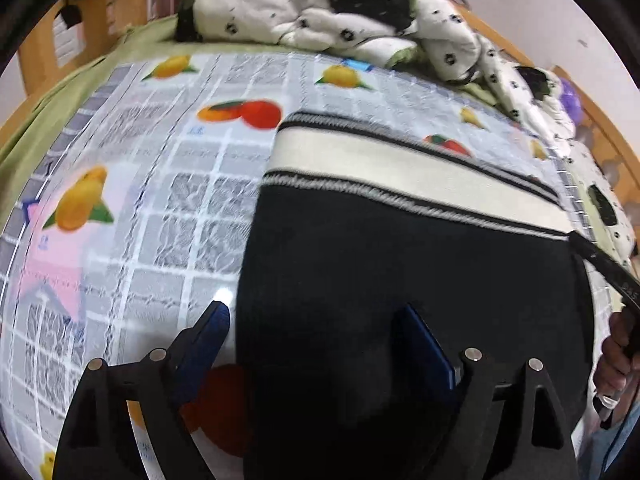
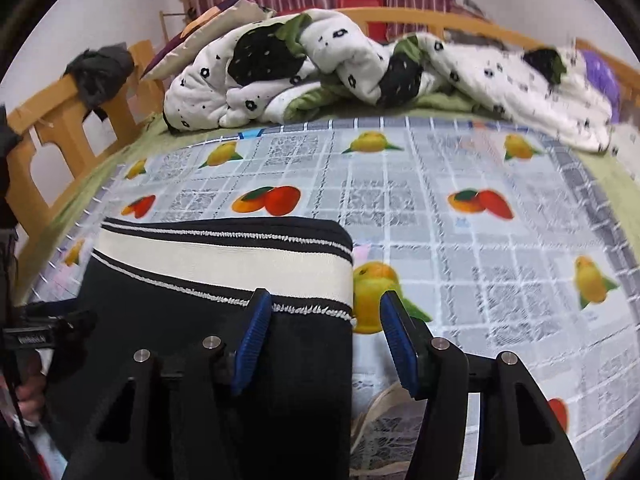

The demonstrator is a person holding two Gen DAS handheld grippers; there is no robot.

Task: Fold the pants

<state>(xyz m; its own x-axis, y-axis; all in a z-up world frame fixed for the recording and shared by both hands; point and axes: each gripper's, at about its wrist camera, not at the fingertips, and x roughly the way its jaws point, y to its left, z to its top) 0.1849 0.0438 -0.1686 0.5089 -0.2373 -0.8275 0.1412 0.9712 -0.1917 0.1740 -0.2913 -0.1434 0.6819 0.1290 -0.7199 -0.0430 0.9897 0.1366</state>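
Observation:
Folded black pants (image 1: 400,280) with a cream band edged in black and white stripes lie flat on a fruit-printed cloth (image 1: 160,200). My left gripper (image 1: 316,320) stands open astride the pants' left edge: its left blue pad is over the cloth, its right pad over the black fabric. In the right wrist view the same pants (image 2: 192,312) fill the lower left. There my right gripper (image 2: 326,312) is open astride their right edge, just below the cream band (image 2: 224,264). Neither pair of pads presses on the fabric.
The cloth (image 2: 460,240) covers a bed with a green sheet. A rumpled white quilt (image 2: 340,68) with black flowers lies along the far side. A wooden bed frame (image 2: 52,128) rises at left with dark clothing (image 2: 100,68) on it. A hand (image 1: 616,356) shows at right.

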